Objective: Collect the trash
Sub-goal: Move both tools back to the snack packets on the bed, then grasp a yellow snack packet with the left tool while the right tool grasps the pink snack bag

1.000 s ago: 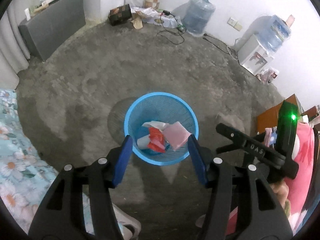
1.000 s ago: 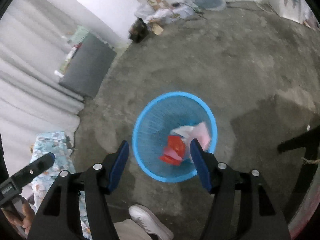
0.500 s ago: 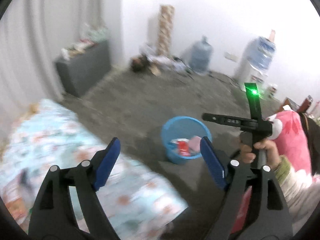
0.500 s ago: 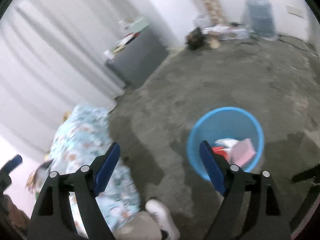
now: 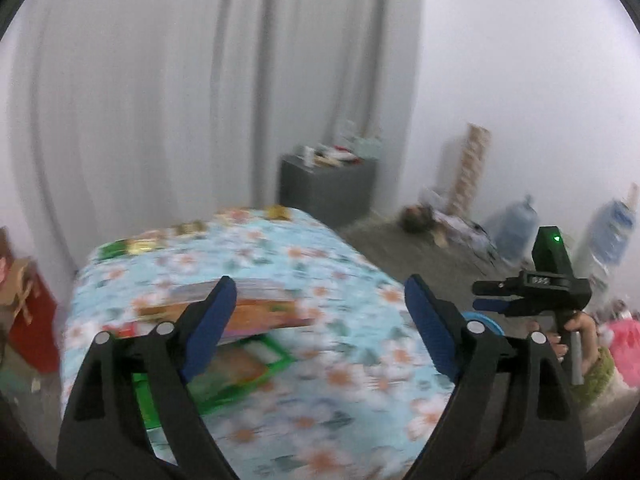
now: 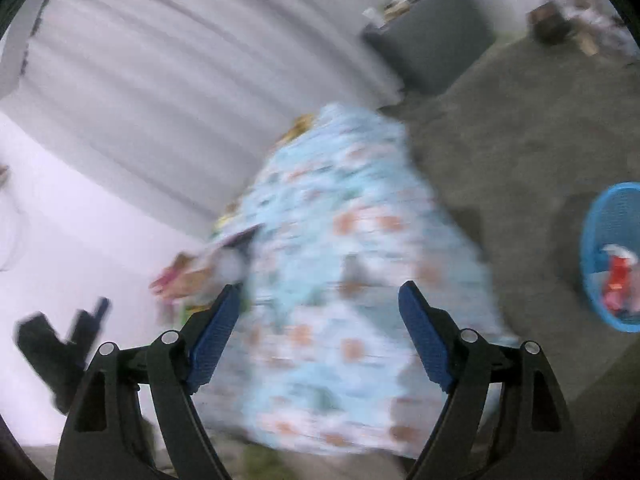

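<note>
Trash already sits in the blue basket [image 6: 614, 256] on the concrete floor [image 6: 520, 128], red and pale wrappers heaped at its bottom, so the bin stands where both hands can drop into it from the table [image 5: 320, 280] just beside it. More candidates lie on that table's floral cloth: flat, colourful packets or booklets [image 5: 248, 308] near its left side, a green-edged one [image 5: 240, 372] below them, though motion blur makes it hard to say exactly what they are. Both tools are aimed that way, which I judge to be a swing from the bin toward the next pickup. Left gripper [image 5: 320, 320] points slightly downward over the cloth; its 2 blue pads [image 5: 212, 328] stand wide apart, having just been opening, with nothing clamped between them. Right gripper [image 6: 320, 332] is also tilted down over the table's near corner, its jaws just as wide after opening within the last moment, and empty. In the left view the person's right hand [image 5: 568, 332] grips that tool's handle upright, beside the basket's rim. A grey cabinet [image 5: 328, 192] stands by the curtain [image 5: 160, 100] behind.
</note>
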Demonstrator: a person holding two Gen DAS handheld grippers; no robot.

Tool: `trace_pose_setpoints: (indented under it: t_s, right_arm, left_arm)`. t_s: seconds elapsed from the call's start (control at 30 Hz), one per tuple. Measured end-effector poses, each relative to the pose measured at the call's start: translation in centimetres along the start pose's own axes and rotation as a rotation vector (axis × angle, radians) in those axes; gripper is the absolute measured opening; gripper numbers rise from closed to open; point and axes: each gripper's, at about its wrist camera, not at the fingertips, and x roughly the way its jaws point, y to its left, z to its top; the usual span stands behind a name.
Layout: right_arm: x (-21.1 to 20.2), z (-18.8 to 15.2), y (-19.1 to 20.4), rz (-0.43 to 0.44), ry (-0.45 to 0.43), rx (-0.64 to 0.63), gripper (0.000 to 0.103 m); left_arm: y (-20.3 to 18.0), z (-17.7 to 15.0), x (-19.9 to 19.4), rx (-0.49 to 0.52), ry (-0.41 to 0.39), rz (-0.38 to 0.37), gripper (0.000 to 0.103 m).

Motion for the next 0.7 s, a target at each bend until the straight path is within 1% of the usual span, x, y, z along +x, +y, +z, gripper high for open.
trace_pose_setpoints:
  t_s: [0.07,0.13,0.23,0.4,0.5,0.57,0.63,0.7]
  right_arm:
    - [2.3,0.3,2.2,0.066,0.043,0.008,0.079]
    - [5.3,0.8,4.6,0.129,0.104,0.025,0.079]
    - [9.2,1.3,7.8,0.153,0.17,0.023,0.079]
    - [14.1,2.7,9.9,0.149,0.217,0.073,0.072]
    - [16.7,3.0,10.3,0.128,0.263,0.111,0.068]
    - [18.0,3.1,10.5,0.111,0.29,0.123,0.065]
    - [19.1,3.1,10.6,0.099,0.314,0.132,0.064]
    - [19.8,3.1,10.5,0.097,0.34,0.145,0.063]
  left_arm:
    - [2.4,-0.5,-1.0,-0.033,-0.026,0.041,0.083]
    - [4.6,-1.2,-1.5,-0.086,-0.023,0.068,0.083]
    - [7.5,-2.3,-2.0,-0.181,-0.022,0.089,0.083]
    - [11.5,-3.9,-2.4,-0.283,-0.021,0.125,0.083]
    - [13.1,-3.9,-2.1,-0.317,-0.018,0.118,0.083]
    - [14.8,-3.7,-1.8,-0.364,-0.008,0.101,0.083]
    - [16.9,-3.2,-1.0,-0.446,0.02,0.061,0.083]
    - [18.7,-3.0,-0.2,-0.531,0.053,0.005,0.078]
